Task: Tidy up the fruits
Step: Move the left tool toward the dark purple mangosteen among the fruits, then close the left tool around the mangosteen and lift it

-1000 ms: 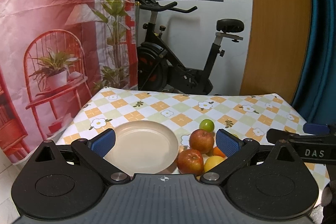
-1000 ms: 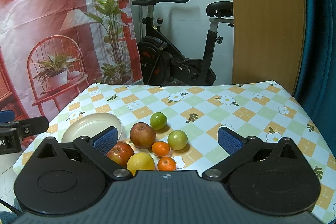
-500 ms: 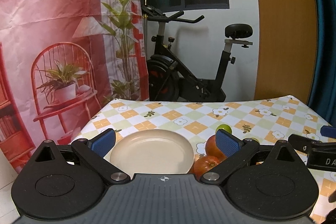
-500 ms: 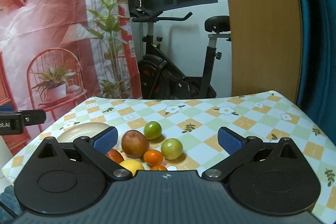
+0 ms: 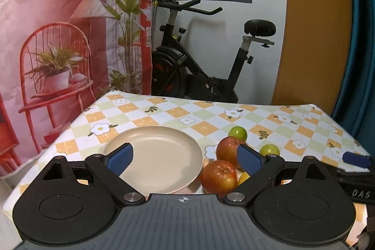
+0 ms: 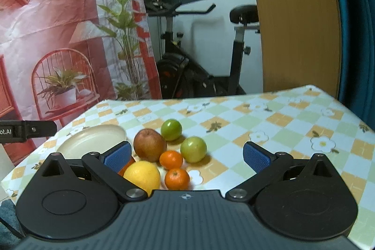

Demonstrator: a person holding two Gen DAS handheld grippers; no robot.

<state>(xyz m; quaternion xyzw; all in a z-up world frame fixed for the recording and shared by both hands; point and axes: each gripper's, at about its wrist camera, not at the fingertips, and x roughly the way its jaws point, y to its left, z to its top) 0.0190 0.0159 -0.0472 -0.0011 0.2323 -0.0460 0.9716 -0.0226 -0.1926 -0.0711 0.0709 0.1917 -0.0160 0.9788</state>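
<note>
A cream plate [image 5: 161, 151] lies empty on the left of the checked tablecloth; it also shows in the right wrist view [image 6: 93, 138]. Right of it sits a cluster of fruit: two red apples [image 5: 219, 176] [image 5: 228, 150], two green fruits [image 6: 171, 129] [image 6: 193, 148], a yellow lemon [image 6: 142, 176] and two small oranges [image 6: 171, 159] [image 6: 177, 178]. My left gripper [image 5: 185, 156] is open and empty, above the plate's near edge. My right gripper [image 6: 186, 155] is open and empty, just before the fruit cluster.
The table [image 6: 281, 123] carries a checked flower cloth. Behind it stand an exercise bike [image 5: 199, 62], a printed red backdrop [image 5: 58, 27], a wooden panel [image 5: 314, 39] and a blue curtain [image 5: 361, 50]. The table's edges fall off at left and right.
Both views have shifted down and closer to the table over the last second. The fruit and plate have not moved. Both grippers stay open.
</note>
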